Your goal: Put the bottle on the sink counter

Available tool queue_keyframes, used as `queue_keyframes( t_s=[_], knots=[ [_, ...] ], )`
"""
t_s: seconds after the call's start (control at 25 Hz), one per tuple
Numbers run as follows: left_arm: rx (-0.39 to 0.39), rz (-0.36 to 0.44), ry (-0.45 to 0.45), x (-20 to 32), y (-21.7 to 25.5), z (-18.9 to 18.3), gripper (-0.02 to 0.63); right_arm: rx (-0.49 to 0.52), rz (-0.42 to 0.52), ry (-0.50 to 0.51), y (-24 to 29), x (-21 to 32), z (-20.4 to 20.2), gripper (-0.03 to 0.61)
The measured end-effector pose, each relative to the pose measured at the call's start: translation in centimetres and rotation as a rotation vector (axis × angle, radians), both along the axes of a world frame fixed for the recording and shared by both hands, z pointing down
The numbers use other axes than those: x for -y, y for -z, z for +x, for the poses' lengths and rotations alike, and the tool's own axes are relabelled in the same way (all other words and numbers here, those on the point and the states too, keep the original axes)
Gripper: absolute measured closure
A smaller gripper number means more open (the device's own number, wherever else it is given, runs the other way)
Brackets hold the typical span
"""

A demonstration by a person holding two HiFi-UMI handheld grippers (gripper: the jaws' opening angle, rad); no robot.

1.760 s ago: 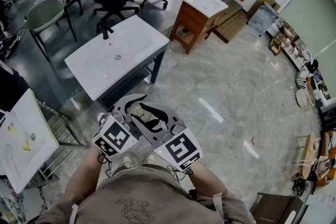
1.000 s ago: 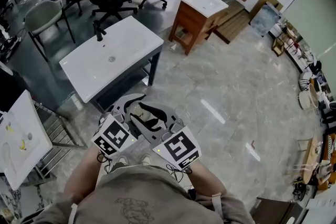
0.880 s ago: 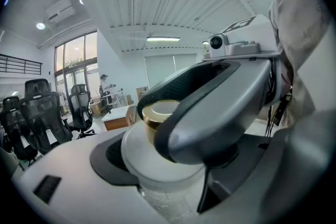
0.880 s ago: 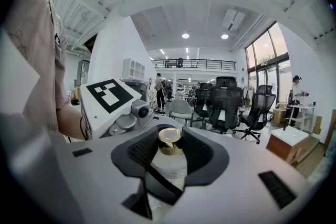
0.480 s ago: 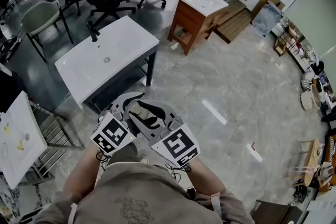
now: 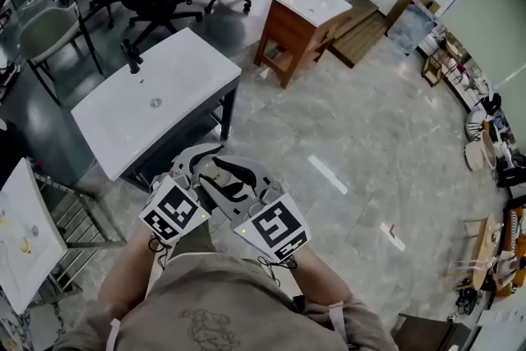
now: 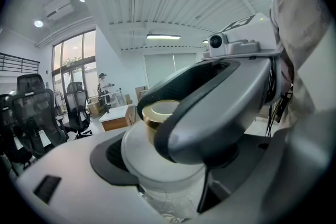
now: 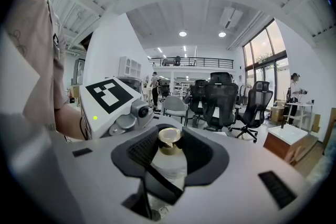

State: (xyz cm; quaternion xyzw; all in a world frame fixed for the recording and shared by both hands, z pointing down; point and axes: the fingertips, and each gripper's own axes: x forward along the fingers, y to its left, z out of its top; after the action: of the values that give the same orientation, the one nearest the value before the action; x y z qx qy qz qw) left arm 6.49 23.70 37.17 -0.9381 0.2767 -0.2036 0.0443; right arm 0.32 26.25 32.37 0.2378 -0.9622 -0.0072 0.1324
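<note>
Between both pairs of jaws, close to my chest, sits the bottle [image 8: 168, 161], with left gripper [image 6: 191, 168] and right gripper [image 6: 239, 180] each closed on it.

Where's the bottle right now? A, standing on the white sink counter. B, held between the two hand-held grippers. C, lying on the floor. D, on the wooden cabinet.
B: the gold-capped bottle sits clamped in the jaws of the left hand-held gripper and the right hand-held gripper, not yet at the white sink counter.
</note>
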Motion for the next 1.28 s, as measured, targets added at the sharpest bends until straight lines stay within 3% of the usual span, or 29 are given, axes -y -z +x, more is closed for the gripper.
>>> queue_keyframes(
  t_s=[0.64, 1.28],
  knots=[
    [-0.008, -0.043, -0.085, 15.5, -1.8, -3.4, 0.285, -0.016, -0.055, -0.085, -1.8, 16.3, -3.7, 0.434],
    [0.008, -0.003, -0.158, 34.7, -2.8, -8.0, 0.285, -0.053, -0.062, -0.171, -2.9, 35.8, -8.2, 0.434]
  ],
)
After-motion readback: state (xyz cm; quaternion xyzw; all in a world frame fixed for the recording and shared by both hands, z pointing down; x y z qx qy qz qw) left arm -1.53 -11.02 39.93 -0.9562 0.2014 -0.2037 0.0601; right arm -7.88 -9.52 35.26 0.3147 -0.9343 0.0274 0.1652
